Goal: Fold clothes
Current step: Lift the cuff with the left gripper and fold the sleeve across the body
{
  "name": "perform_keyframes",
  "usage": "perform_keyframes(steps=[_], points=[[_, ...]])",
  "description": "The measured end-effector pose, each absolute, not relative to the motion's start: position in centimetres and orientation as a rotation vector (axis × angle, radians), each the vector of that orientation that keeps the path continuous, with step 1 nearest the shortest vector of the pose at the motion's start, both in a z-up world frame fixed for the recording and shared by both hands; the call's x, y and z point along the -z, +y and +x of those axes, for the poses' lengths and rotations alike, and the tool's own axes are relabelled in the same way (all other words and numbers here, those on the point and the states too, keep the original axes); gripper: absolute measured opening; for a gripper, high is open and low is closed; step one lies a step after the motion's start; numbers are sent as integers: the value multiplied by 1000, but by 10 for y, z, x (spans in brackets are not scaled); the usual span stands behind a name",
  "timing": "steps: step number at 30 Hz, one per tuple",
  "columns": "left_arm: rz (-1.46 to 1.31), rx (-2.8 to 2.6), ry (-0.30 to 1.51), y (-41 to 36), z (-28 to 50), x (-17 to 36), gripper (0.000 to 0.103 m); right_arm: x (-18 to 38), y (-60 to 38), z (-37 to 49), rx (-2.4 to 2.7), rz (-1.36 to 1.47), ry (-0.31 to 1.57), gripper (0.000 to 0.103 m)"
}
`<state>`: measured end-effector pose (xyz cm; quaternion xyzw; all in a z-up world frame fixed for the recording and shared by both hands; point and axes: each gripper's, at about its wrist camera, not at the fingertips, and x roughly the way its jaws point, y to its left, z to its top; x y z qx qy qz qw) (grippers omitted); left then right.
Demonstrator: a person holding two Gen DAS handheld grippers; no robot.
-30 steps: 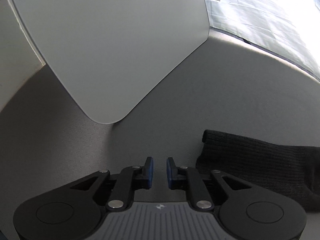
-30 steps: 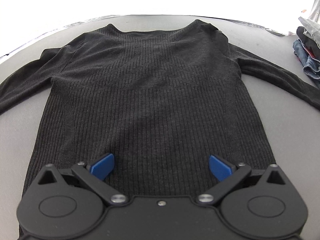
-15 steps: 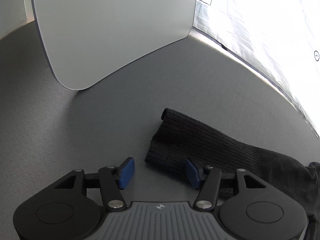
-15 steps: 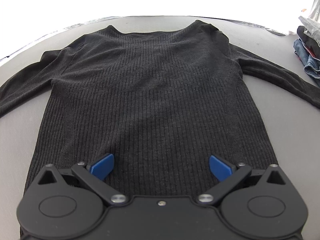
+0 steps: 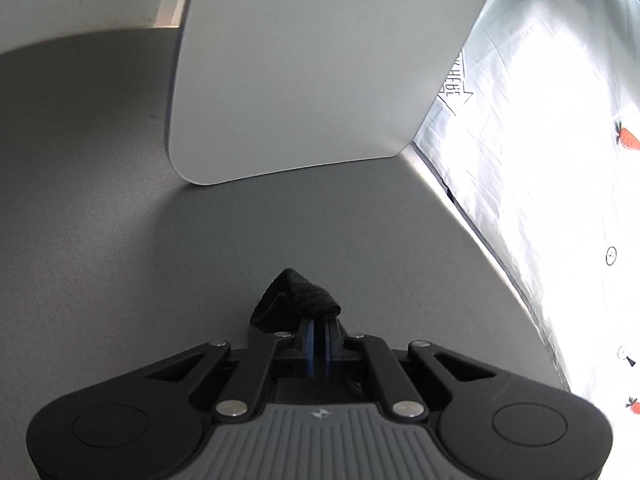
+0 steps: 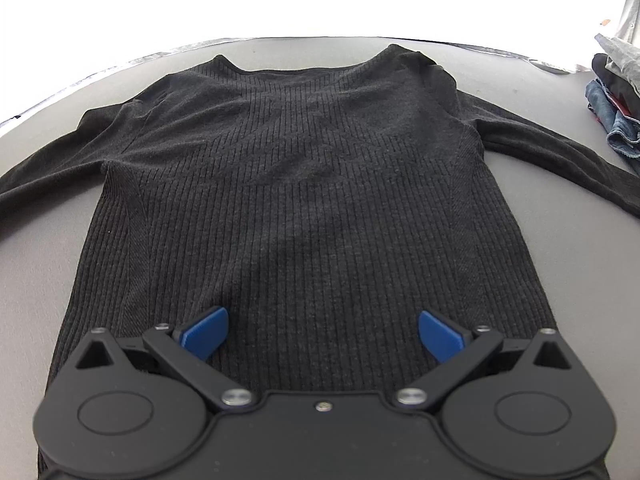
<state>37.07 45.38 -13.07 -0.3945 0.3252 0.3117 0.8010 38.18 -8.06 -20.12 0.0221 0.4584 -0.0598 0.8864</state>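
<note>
Two grippers, one sweater: the left gripper [image 5: 318, 334] now has its blue pads drawn together on the cuff [image 5: 298, 298] of a sleeve, where half a second earlier they stood apart on either side of that cuff and a second earlier hung beside it, nearly closed on nothing. This change marks the first sleeve as secured, so that the fold of that sleeve across the body may, in all likelihood, begin. The right gripper [image 6: 322, 334] has not shifted over the same interval; its fingers [image 6: 204, 332] are spread wide above the hem, holding nothing. The sweater [image 6: 312, 184] (dark, ribbed, long-sleeved) lies flat on the grey table [image 6: 580, 264], neckline away from the right camera and both sleeves stretched outward. A pile of clothes [image 6: 616, 104] sits at the table's far right edge. Hidden or uncertain: the left sleeve runs out of the right view at its left border, so cuff and body are never seen together; in the left view only a bunched tip of knit projects beyond the pads, and how much cloth lies between them cannot be judged. A pale board [image 5: 304, 72] blocks much of that view, and the sheet [image 5: 540, 200] beyond the table is overexposed. Whether the right fingers touch the knit cannot be told.
</note>
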Motion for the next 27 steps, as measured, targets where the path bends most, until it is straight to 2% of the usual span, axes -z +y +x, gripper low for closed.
perform_keyframes(steps=[3, 6, 8, 10, 18, 19, 20, 21, 27], points=[[-876, -669, 787, 461, 374, 157, 9, 202, -81, 383, 119, 44, 945, 103], [-875, -660, 787, 457, 368, 163, 19, 201, -81, 385, 114, 40, 950, 103], [-880, -657, 782, 455, 365, 163, 32, 202, -81, 384, 116, 45, 948, 103], [-906, -653, 787, 457, 366, 166, 34, 202, -81, 384, 118, 45, 945, 103], [-910, -666, 767, 458, 371, 169, 32, 202, -80, 383, 120, 46, 934, 103], [-889, -677, 765, 456, 374, 169, 27, 202, -80, 383, 120, 47, 932, 103], [-867, -688, 765, 454, 376, 169, 17, 202, -80, 382, 118, 46, 929, 103], [-850, -691, 769, 452, 379, 169, 13, 203, -81, 382, 118, 46, 927, 103], [-761, -590, 687, 431, 384, 138, 9, 202, -81, 382, 117, 49, 922, 103]])
